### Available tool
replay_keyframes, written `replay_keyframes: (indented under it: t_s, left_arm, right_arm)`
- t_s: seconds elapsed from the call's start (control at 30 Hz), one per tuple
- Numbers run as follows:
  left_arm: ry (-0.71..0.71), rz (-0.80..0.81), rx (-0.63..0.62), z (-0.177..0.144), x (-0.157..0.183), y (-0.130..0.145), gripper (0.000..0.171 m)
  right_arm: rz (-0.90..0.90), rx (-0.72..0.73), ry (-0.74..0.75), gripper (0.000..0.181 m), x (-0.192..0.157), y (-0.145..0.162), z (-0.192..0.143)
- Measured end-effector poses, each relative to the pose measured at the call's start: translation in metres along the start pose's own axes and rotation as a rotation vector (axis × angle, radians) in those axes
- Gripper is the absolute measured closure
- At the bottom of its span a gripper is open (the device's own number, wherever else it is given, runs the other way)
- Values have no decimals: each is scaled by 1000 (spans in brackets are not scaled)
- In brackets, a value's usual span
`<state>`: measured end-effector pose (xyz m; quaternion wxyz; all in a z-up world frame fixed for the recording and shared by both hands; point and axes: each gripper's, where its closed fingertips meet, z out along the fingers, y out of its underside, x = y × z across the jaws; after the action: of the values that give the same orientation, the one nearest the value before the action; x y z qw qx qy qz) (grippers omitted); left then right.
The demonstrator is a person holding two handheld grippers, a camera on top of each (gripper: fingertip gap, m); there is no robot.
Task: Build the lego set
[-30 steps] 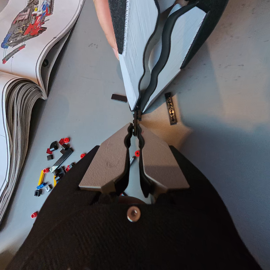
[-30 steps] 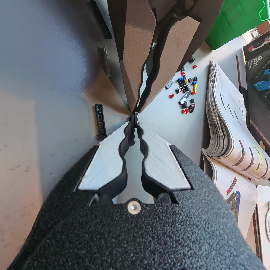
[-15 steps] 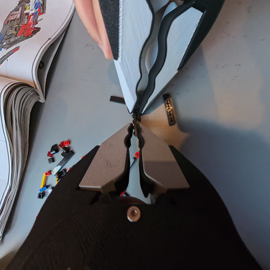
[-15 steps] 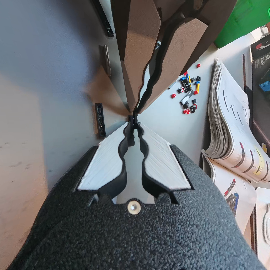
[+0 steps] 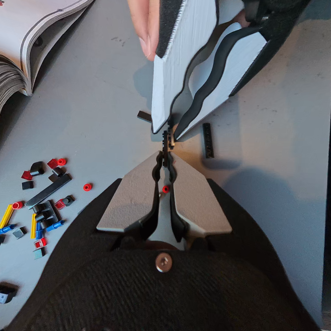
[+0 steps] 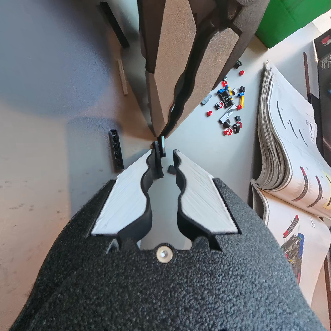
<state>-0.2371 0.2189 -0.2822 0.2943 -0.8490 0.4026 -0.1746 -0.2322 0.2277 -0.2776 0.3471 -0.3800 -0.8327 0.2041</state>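
A small black studded lego plate assembly (image 5: 167,143) hangs above the grey counter (image 5: 93,100), held edge-on between the two grippers, which meet tip to tip. The left gripper (image 5: 165,157), with tan fingers, has its jaws clamped on the near end of the assembly. The right gripper (image 6: 162,152), with white fingers, has its jaws parted; the far end of the assembly lies against one jaw and clear of the other. On the counter just beside the tips lie a black holed beam (image 5: 208,140) and a flat black tile (image 5: 144,116). Well off to one side sits a scatter of loose red, yellow, blue and black pieces (image 5: 41,202), beyond it an open instruction booklet (image 6: 290,161).
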Motion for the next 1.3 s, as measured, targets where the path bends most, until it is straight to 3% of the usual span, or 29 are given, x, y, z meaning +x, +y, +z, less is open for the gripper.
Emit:
replay_keyframes:
  t_s: [0.3,1.3]
  left_arm:
    - [65,-105,33,0,-2,0,171]
    - [-18,68,-8,-2,4,1,170]
  right_arm:
    - [18,-1,-6,163,-1,1,-1]
    - [-49,-9,-66,173,-6,0,1]
